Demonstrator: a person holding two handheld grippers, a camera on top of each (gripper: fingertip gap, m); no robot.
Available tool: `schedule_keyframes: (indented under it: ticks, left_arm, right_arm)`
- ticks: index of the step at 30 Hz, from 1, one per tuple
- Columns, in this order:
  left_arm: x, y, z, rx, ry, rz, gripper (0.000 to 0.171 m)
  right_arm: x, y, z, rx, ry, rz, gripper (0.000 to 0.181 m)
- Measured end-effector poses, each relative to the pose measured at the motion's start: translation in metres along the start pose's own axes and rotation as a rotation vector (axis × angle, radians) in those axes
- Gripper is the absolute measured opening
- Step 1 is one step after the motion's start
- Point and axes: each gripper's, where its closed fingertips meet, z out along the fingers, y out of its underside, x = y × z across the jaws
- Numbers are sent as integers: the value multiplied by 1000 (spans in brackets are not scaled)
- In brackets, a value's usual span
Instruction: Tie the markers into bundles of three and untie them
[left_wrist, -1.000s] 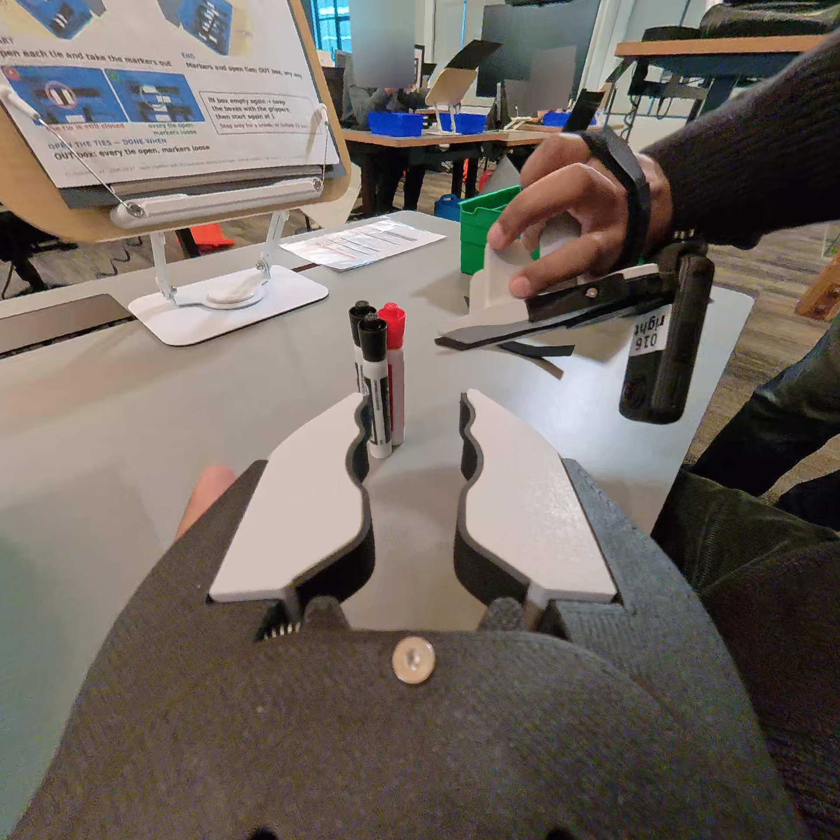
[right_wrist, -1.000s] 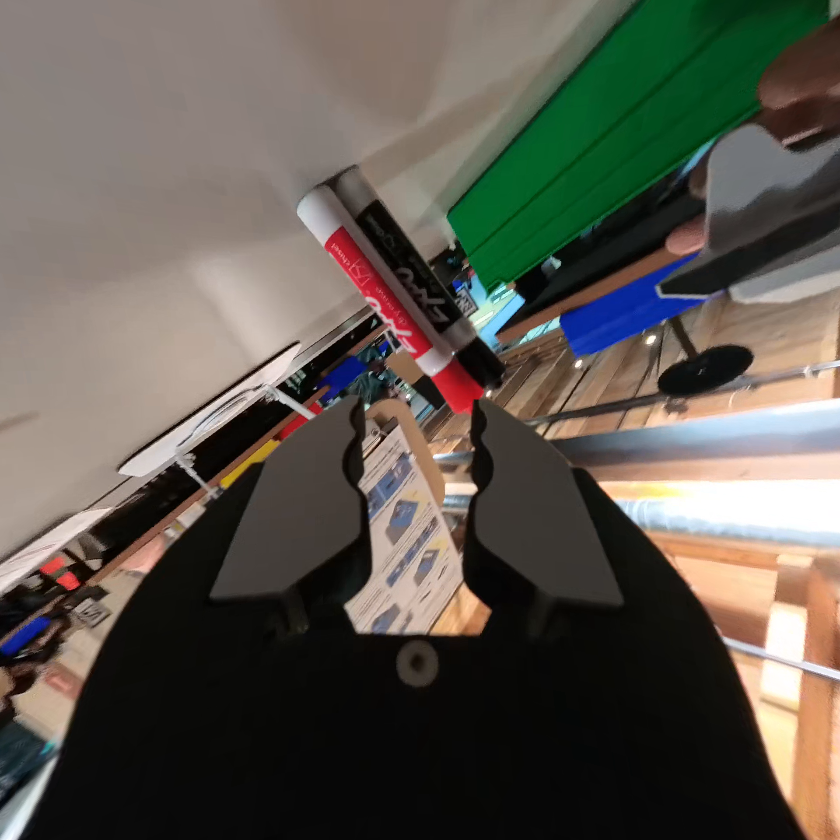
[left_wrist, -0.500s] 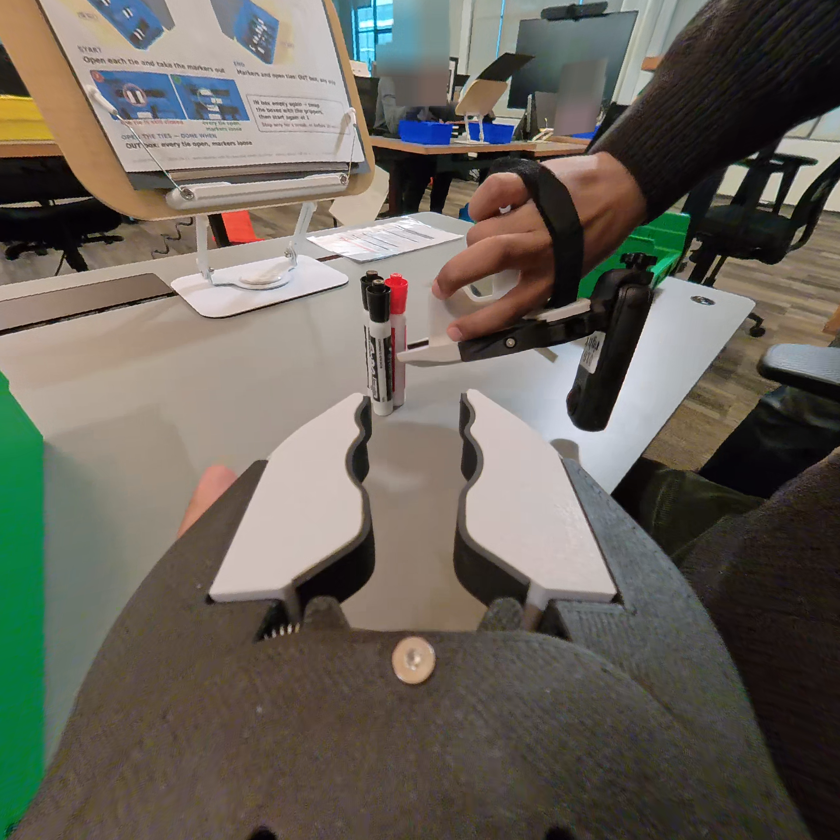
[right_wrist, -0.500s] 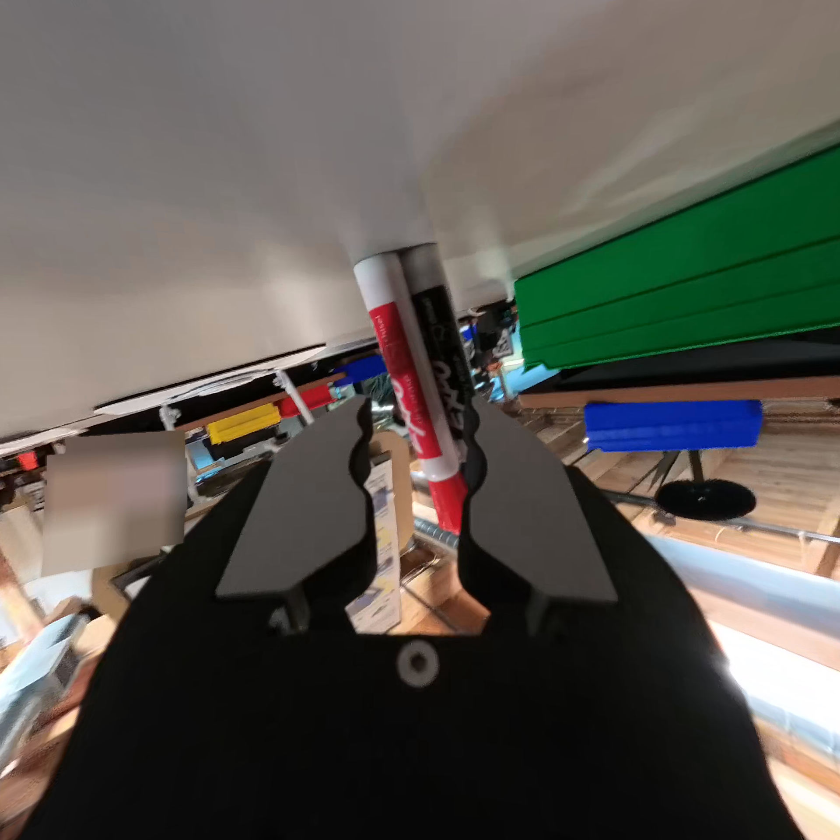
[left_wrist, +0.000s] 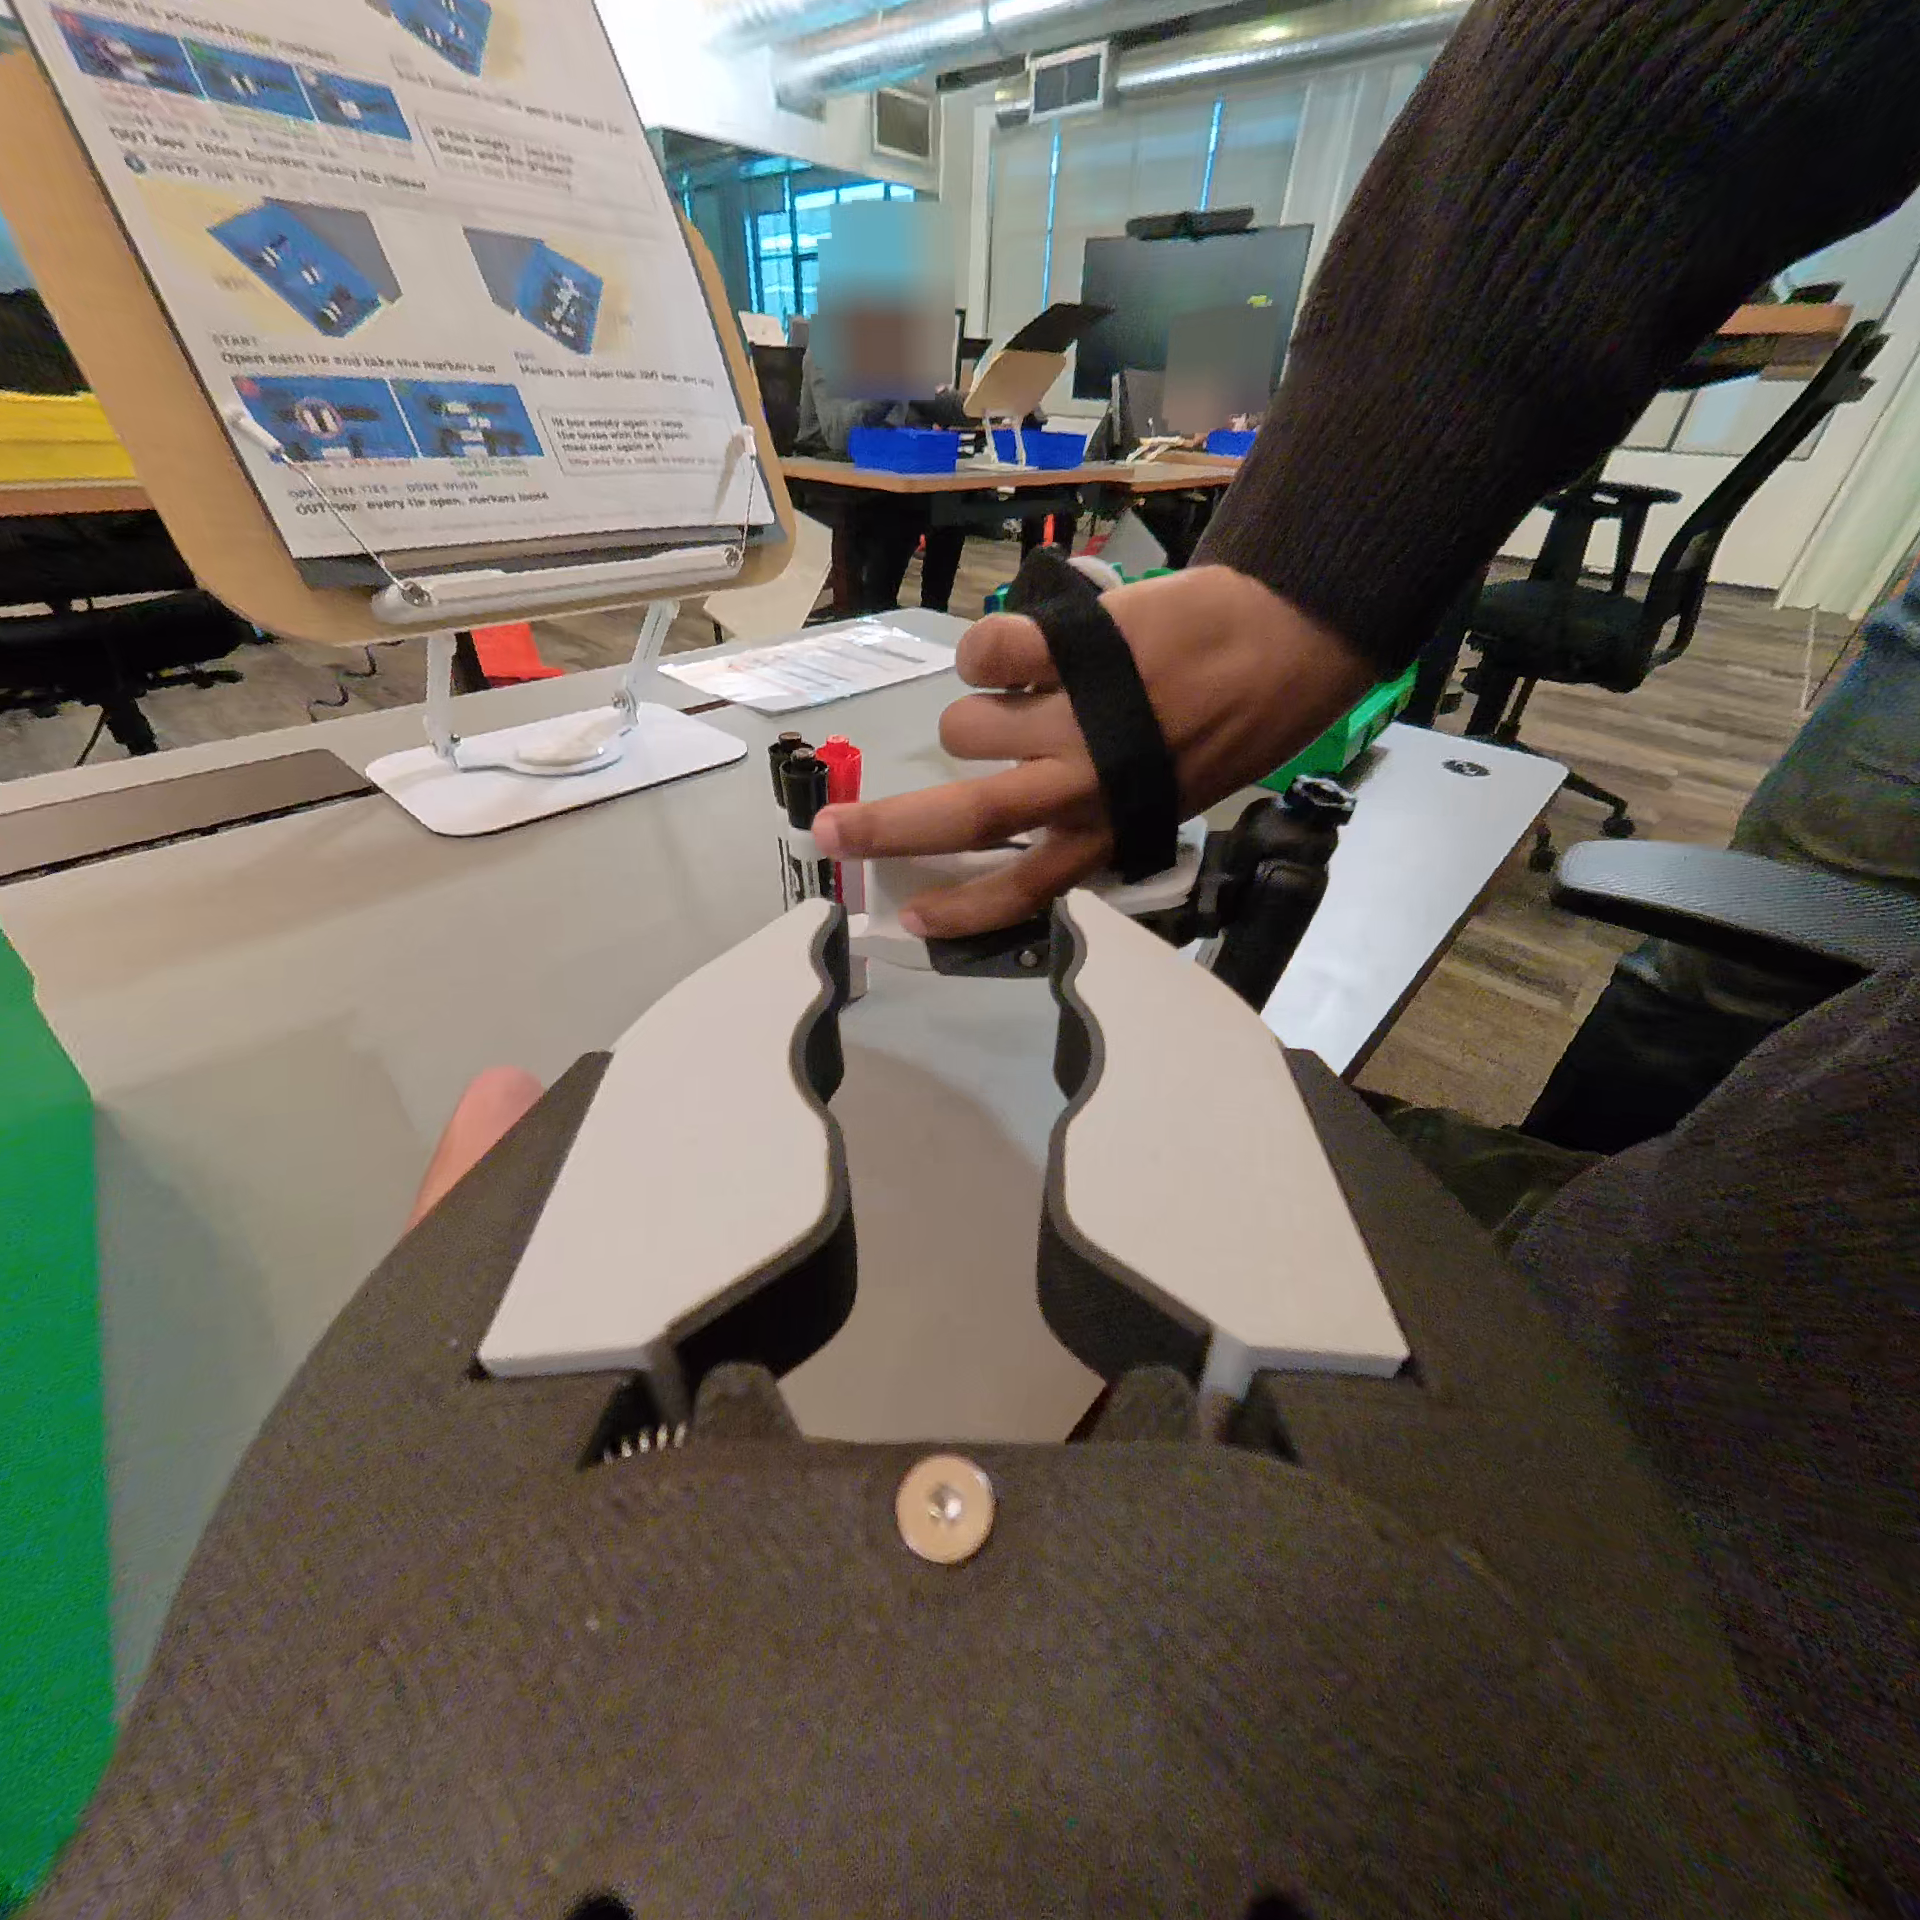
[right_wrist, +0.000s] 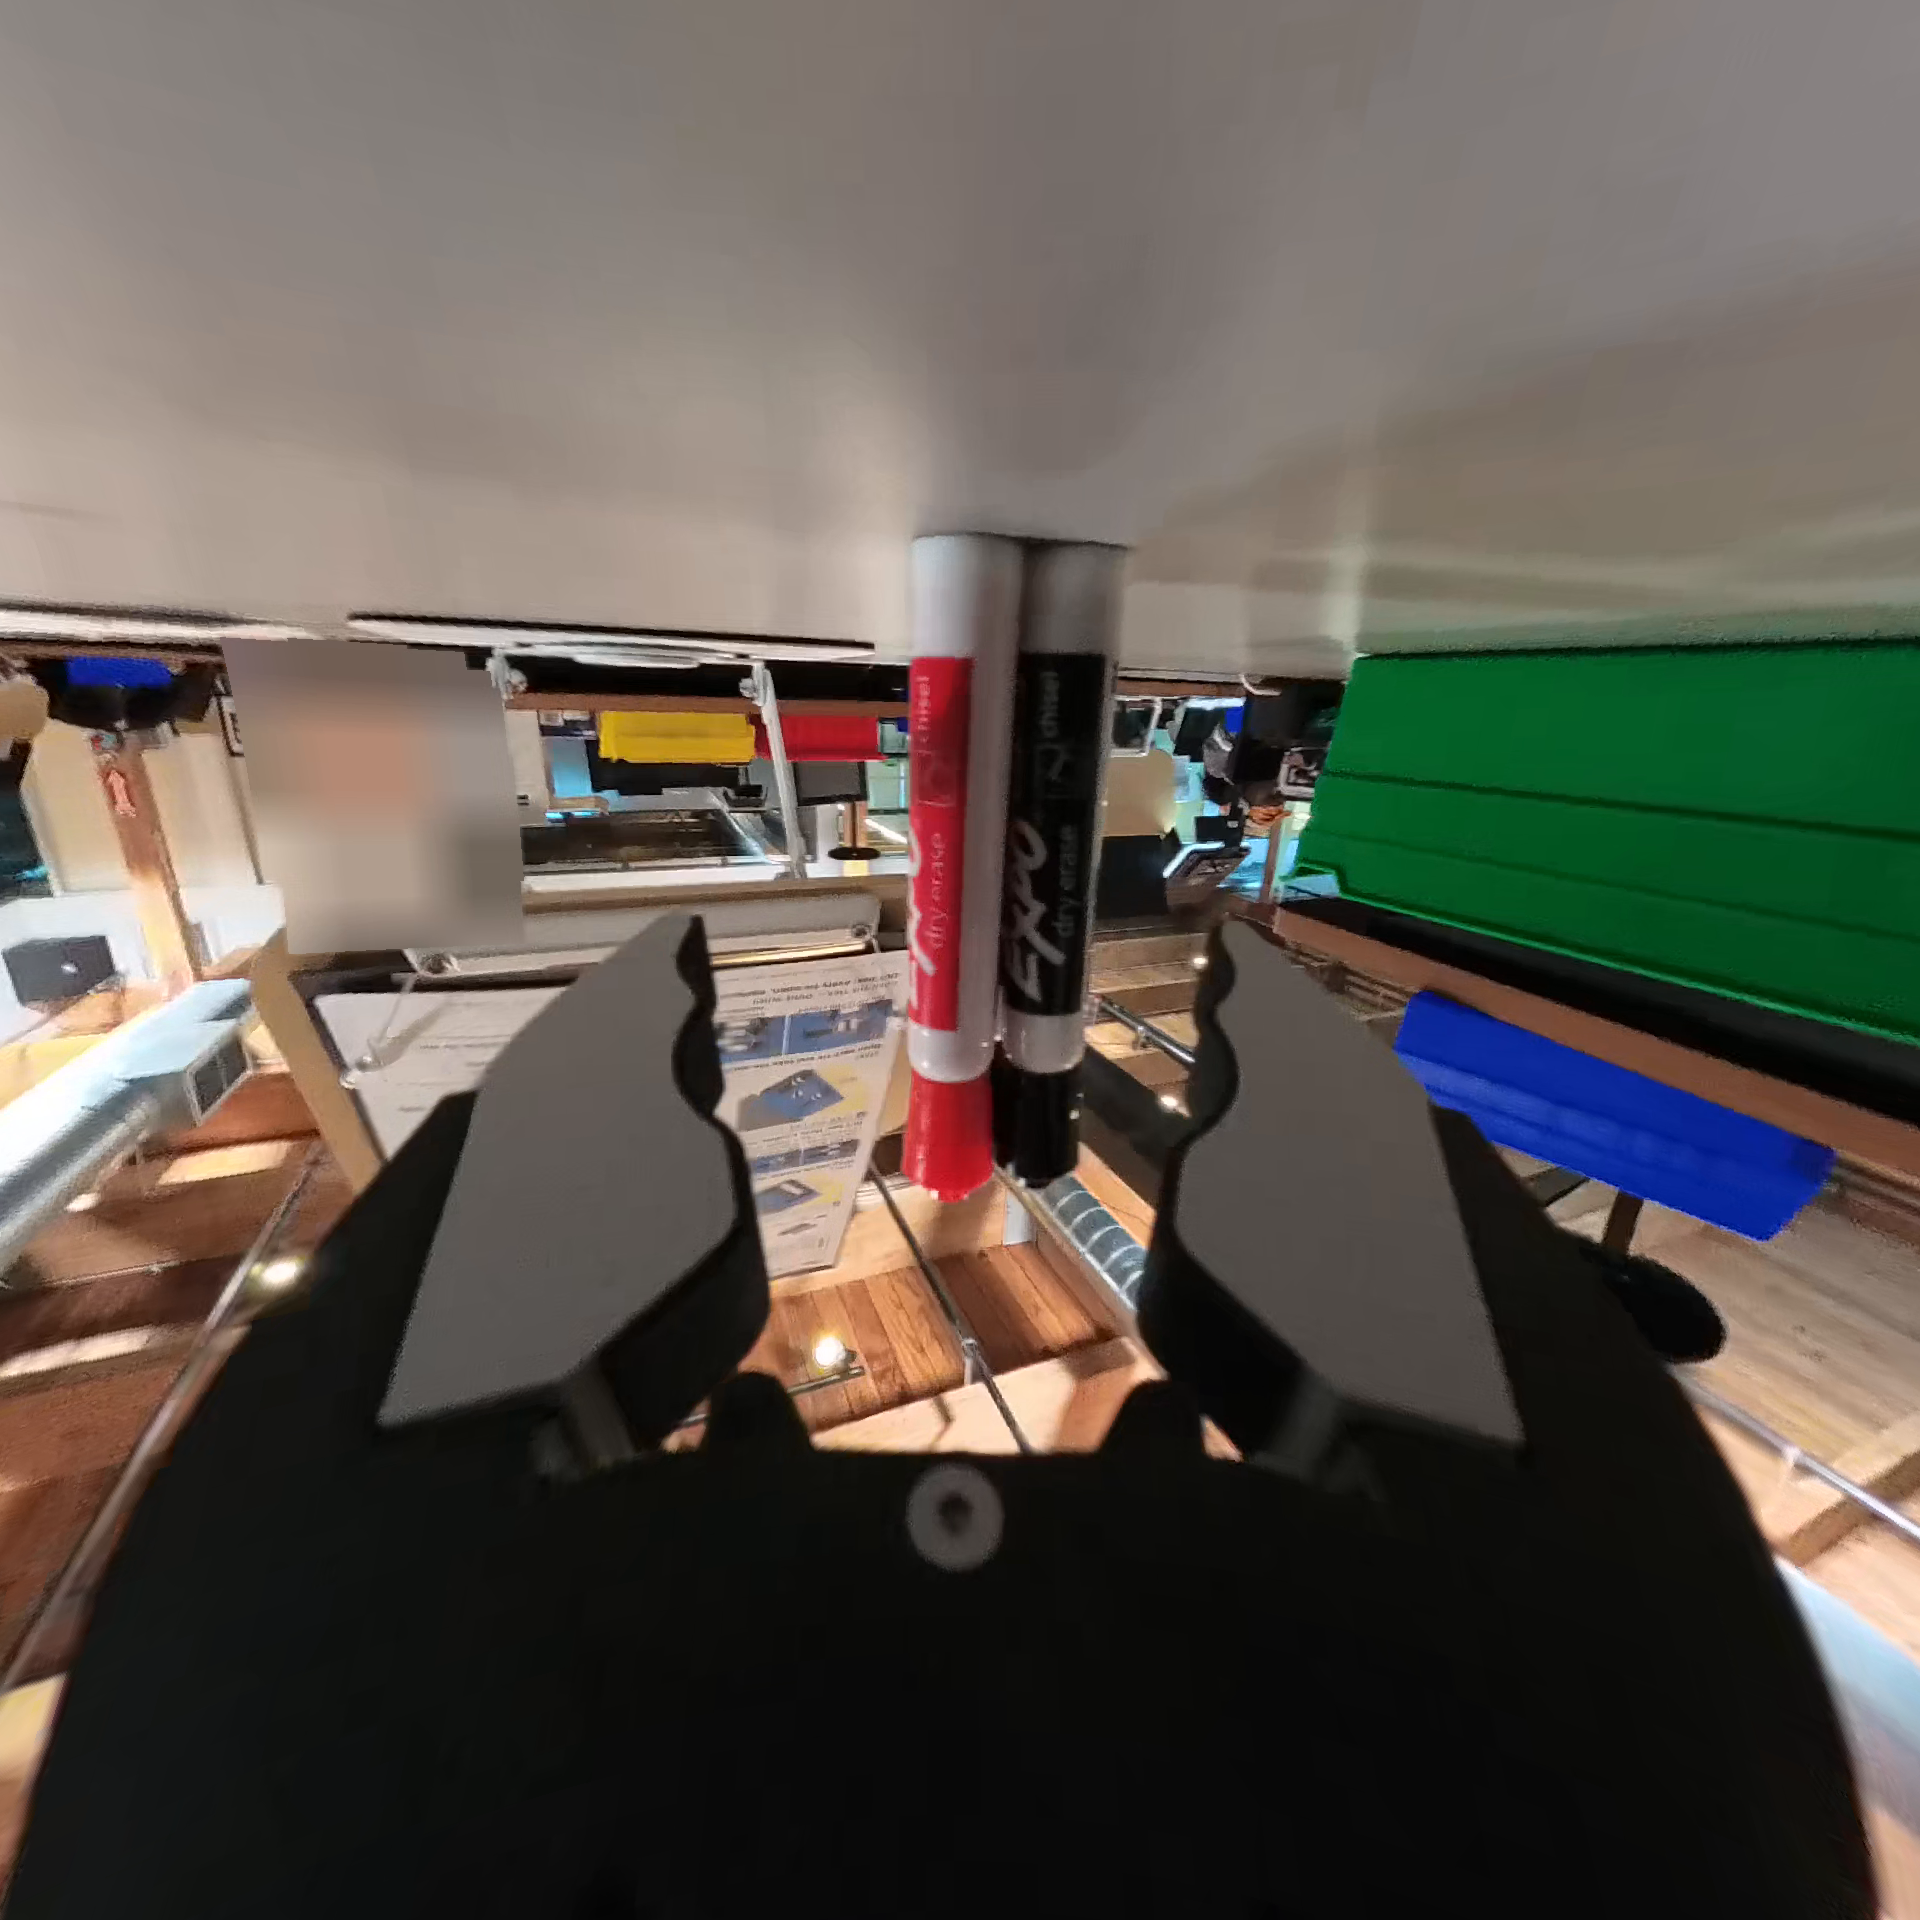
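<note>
Three dry-erase markers (left_wrist: 816, 831), two with black caps and one with a red cap, stand upright and pressed together as a bundle on the grey table (left_wrist: 312, 987), a little in front of the white base of a document stand (left_wrist: 551, 758) that holds a printed instruction sheet (left_wrist: 416, 281). The left gripper (left_wrist: 940, 935) hovers low over the table, its two white fingers spread with only bare tabletop between them, and the bundle stands just beyond its left fingertip. The right gripper (right_wrist: 956, 971) comes at the bundle from the side, turned so that its camera sees the scene upside down; its dark fingers are spread wide and sit on either side of the capped ends of the red marker (right_wrist: 940, 914) and a black marker (right_wrist: 1049, 914) without touching them. In the left wrist view the person's right hand (left_wrist: 1101, 748), with a black strap across its back, holds that gripper right beside the markers. A green bin (right_wrist: 1621, 831) stands on the table beyond them
</note>
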Motion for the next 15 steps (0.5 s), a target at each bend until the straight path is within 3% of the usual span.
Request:
schedule_keyframes:
  ticks: [2, 6, 10, 15]
  left_arm:
    - [2, -5, -4, 22, 9, 0, 37]
    - [5, -14, -9, 61, 33, -3, 38]
    - [2, -19, -15, 89, 24, -7, 37]
    - [-2, -25, -20, 122, 14, -31, 37]
  right_arm:
    - [3, 2, -1, -8, -7, -37, 80]
    - [4, 6, 0, -24, -96, -3, 83]
    - [17, -2, 2, 96, -119, 30, 78]
    - [11, 0, 11, 131, -224, 8, 68]
